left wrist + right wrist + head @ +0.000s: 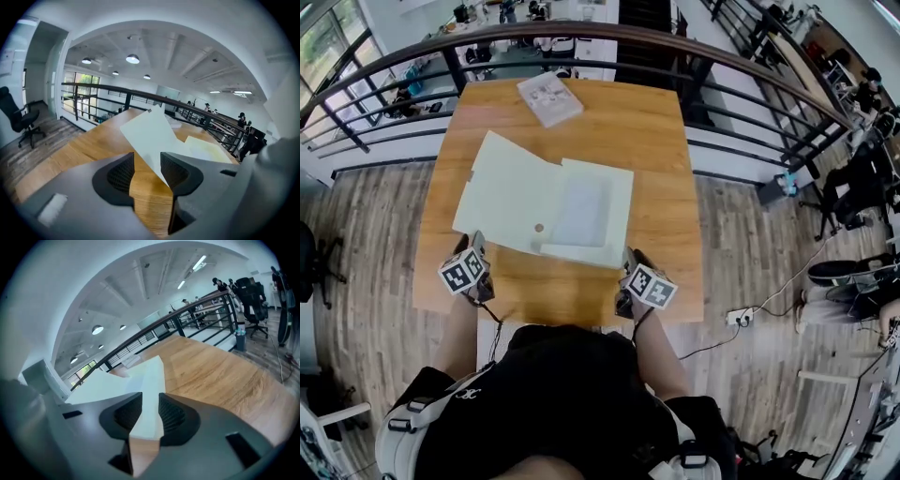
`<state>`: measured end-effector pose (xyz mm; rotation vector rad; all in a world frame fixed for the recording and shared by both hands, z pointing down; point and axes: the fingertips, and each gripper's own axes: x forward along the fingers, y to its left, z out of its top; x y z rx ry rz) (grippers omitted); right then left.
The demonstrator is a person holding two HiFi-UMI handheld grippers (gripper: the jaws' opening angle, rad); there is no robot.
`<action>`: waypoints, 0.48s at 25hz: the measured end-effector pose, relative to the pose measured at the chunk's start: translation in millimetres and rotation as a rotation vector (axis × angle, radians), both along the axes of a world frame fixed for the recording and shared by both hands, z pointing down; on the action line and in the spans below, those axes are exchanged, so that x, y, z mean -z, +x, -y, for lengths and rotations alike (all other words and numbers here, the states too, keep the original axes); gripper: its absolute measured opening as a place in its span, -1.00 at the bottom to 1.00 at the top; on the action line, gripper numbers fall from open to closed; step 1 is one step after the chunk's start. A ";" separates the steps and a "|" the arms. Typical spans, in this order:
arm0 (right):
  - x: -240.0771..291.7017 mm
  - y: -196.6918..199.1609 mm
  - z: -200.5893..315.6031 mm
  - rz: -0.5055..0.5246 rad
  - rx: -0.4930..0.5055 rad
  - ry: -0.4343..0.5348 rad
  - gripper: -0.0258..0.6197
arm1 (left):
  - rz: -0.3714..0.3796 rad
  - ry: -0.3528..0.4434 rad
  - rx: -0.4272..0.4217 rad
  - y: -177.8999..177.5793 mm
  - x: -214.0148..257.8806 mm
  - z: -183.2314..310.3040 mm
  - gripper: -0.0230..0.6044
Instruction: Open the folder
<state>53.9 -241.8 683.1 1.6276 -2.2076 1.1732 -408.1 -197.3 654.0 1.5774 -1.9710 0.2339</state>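
Left gripper (476, 244) and right gripper (629, 257) both stand spread and empty beside the open pale cream card folder (516, 192). Any retreat should lift clear of its near edge.

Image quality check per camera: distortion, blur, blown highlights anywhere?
Head view: strong fisheye bows the railing into an arc; folder and table are sharp and evenly lit, with soft shadows. Left gripper view: black vignette corners, ceiling lamp blown out, left gripper soft up close. Right gripper view: same vignette, scene tilted, right gripper slightly soft.
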 end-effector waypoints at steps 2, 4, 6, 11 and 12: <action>26.2 4.6 13.1 -0.052 0.007 0.090 -0.62 | 0.055 0.070 -0.014 4.0 30.4 2.4 -0.40; 58.7 5.9 24.7 -0.095 0.015 0.196 -0.62 | 0.108 0.148 -0.011 6.6 64.1 3.7 -0.40; 96.2 4.7 33.6 -0.137 0.027 0.313 -0.62 | 0.183 0.238 -0.007 10.7 101.8 5.0 -0.40; 197.0 -8.8 44.5 -0.225 0.064 0.610 -0.62 | 0.505 0.476 -0.072 53.9 197.6 10.0 -0.43; 214.0 -13.2 43.6 -0.234 0.070 0.660 -0.62 | 0.557 0.520 -0.096 68.6 212.4 9.3 -0.47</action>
